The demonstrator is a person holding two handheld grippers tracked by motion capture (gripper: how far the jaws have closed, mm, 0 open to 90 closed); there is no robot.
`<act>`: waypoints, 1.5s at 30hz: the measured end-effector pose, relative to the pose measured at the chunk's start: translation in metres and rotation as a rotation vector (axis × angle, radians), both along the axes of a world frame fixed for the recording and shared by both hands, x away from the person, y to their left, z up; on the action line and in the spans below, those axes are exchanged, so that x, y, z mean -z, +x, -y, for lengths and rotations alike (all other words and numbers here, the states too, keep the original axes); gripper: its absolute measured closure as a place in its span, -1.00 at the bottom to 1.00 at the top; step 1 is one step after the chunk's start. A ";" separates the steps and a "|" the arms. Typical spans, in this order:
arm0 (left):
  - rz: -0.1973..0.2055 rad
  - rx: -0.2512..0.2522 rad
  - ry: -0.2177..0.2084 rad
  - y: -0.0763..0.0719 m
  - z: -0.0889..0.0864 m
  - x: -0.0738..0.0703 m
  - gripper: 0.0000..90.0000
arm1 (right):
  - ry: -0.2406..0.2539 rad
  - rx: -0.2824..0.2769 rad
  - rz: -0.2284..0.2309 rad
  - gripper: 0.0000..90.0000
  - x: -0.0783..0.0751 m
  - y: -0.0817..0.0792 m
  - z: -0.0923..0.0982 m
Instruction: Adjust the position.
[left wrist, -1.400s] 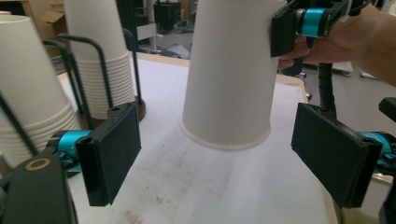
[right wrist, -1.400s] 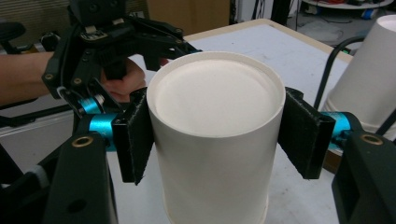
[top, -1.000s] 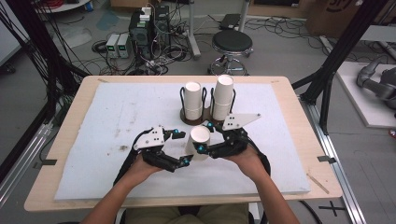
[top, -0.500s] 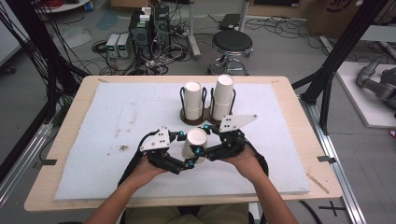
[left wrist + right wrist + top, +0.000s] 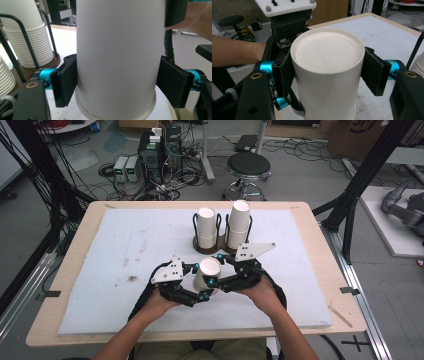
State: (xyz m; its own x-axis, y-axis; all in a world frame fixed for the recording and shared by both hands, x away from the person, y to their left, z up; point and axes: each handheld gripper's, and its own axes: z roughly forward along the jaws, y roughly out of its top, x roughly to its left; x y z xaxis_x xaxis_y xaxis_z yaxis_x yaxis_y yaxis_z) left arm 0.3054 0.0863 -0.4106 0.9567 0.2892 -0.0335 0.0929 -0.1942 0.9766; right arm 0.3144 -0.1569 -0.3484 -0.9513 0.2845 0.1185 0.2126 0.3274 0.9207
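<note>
High view: we clasp one upturned paper cup (image 5: 208, 272) in both left gripper (image 5: 200, 287) and right gripper (image 5: 216, 270), left jaws just closing

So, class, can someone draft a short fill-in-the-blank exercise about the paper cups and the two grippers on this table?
1. The white paper cup between the two grippers stands with its closed bottom facing ____.
2. Behind it, a dark wire holder carries ____ stacks of cups.
3. The right gripper clamps the cup near its ____ end.
4. The holder stands on a ____ mat.

Missing words: up; two; upper; white
</note>
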 end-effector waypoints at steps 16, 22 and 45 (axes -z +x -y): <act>-0.007 -0.010 0.071 0.004 -0.008 -0.011 -0.39 | 0.039 0.028 -0.001 -0.57 -0.001 0.001 0.005; -0.002 0.013 0.199 0.013 -0.011 -0.031 -0.37 | 0.059 0.027 0.007 -0.57 -0.004 0.002 0.012; -0.007 0.107 0.479 0.023 0.000 -0.061 -0.35 | -0.090 -0.057 0.065 -0.57 -0.016 0.009 0.023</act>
State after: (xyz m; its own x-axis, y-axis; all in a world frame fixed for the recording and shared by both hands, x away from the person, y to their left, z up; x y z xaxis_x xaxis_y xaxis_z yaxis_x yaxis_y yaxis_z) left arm 0.3284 0.0860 -0.3493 0.9820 0.1742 0.0729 0.0543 -0.6304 0.7744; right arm 0.3233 -0.1800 -0.3322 -0.9711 0.2364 0.0325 0.1322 0.4196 0.8980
